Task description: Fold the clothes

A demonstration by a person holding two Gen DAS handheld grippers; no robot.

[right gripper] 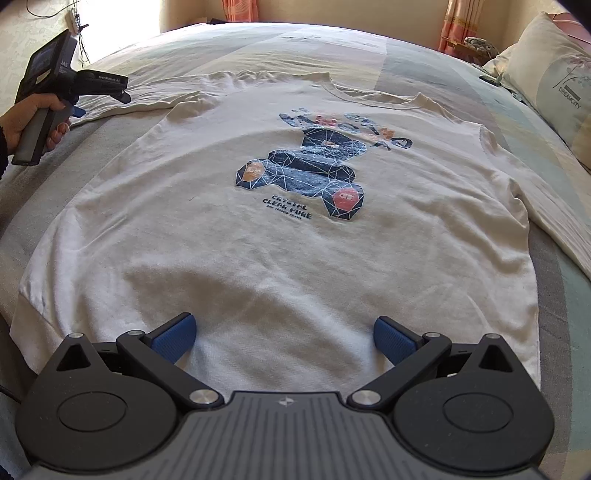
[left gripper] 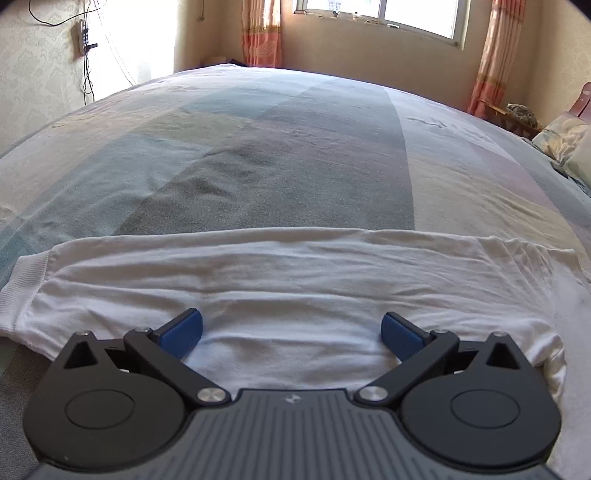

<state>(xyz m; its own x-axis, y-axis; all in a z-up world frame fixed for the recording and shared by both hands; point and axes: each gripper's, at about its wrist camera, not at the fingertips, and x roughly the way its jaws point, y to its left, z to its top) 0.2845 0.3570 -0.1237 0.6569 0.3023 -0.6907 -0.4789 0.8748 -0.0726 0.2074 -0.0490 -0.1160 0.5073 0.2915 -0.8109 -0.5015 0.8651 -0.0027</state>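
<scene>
Setting: sunlit bedroom, a bed (left gripper: 280, 147) under a sheet of wide pastel stripes, a window (left gripper: 384, 14) and orange-pink curtains (left gripper: 260, 33) on the far wall.
Left wrist view, garment: a white sleeve (left gripper: 280, 280) of the sweatshirt lies stretched across the bed from side to side, its ribbed cuff (left gripper: 22, 284) at the left edge of the frame.
Left wrist view, tool: the left gripper (left gripper: 291, 334) sits low over the sleeve, jaws spread wide and grasping nothing; the blue pads (left gripper: 183, 332) stand well apart, whether they touch the cloth is hard to judge.
Left wrist view, background: a cable and a small device (left gripper: 83, 37) hang on the patterned wall at upper left.
Right wrist view, garment: the white sweatshirt (right gripper: 229, 229) lies flat on the bed, front up, collar away from the camera, a dark blue and orange geometric bear print (right gripper: 314, 173) on the chest.
Right wrist view, tool: the right gripper (right gripper: 284, 339) hangs near the hem with jaws released, nothing between them.
Right wrist view, far left: a person's hand (right gripper: 26, 122) holds the left gripper by its handle at the outstretched sleeve.
Right wrist view, far right: a pillow (right gripper: 554, 74) printed with small lettering rests at the bed's edge.
</scene>
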